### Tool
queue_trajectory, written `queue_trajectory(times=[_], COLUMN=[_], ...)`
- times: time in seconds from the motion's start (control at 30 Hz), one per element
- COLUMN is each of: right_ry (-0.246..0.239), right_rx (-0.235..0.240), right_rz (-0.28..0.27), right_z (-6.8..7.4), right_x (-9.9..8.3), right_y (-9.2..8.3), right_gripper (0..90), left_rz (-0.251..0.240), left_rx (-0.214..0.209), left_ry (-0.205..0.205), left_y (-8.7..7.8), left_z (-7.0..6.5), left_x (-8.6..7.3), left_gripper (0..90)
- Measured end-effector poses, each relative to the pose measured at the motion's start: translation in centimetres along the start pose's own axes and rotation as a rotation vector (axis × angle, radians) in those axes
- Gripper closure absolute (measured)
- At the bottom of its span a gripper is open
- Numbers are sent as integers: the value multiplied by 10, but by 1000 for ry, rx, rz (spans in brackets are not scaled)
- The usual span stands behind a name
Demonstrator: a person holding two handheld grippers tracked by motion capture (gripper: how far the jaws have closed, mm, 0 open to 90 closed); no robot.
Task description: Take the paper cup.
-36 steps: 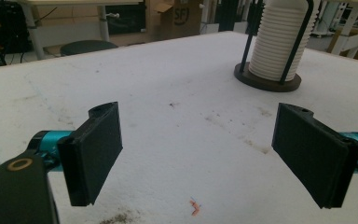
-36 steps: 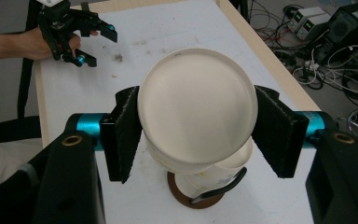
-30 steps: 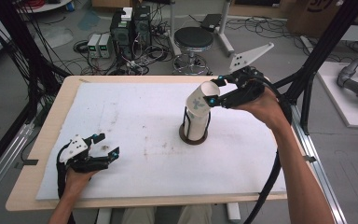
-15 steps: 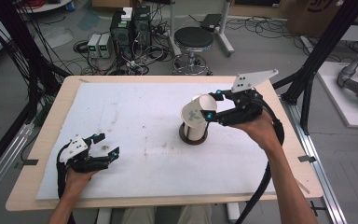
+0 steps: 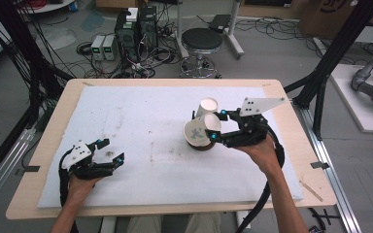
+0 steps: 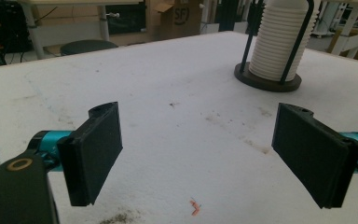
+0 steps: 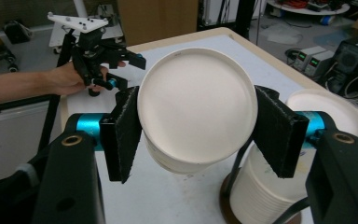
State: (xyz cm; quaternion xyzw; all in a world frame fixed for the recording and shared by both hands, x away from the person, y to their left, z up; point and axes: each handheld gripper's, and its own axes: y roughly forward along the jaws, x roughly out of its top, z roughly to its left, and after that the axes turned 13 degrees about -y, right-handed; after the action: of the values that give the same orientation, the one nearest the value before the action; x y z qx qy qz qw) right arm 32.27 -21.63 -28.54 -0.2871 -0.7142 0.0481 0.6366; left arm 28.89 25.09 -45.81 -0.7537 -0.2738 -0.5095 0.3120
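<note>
Because I want 1 cup free of the rest, the paper cup point(image 7: 196, 112) sits clamped between the right gripper point(image 5: 217, 127)'s 2 black pads, tipped on its side so its flat round base faces that gripper's camera; in the high view it lies just right of center, overlapping the stack of cups point(image 5: 207, 108) it seems to belong to. It is plain white with a raised rim around the base and no dents I can see. The stack stands upright in a dark wire holder point(image 6: 267, 80) just behind, ribbed by many nested rims. At lower left my left gripper point(image 5: 108, 151) rests idle on the white table cover point(image 5: 141, 126), jaws apart and holding nothing.
</note>
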Motion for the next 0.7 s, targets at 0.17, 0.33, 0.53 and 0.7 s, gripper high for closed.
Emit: queue_trajectory(times=[0.17, 0.33, 0.53, 0.7], right_ry=[1, -2, -11, 7], right_rx=[1, 4, -8, -3], right_rz=[-22, -41, -72, -92], right_z=[8, 18, 33, 42], right_x=[-8, -15, -30, -42], right_y=[4, 5, 5, 9], right_gripper=[376, 376, 375, 376], left_rz=[0, 0, 1, 3], left_rx=[0, -2, -6, -2], left_ry=[-3, 0, 0, 4], left_y=[0, 0, 0, 0], left_z=[0, 0, 0, 0], left_x=[0, 0, 0, 0], left_gripper=[159, 158, 159, 159])
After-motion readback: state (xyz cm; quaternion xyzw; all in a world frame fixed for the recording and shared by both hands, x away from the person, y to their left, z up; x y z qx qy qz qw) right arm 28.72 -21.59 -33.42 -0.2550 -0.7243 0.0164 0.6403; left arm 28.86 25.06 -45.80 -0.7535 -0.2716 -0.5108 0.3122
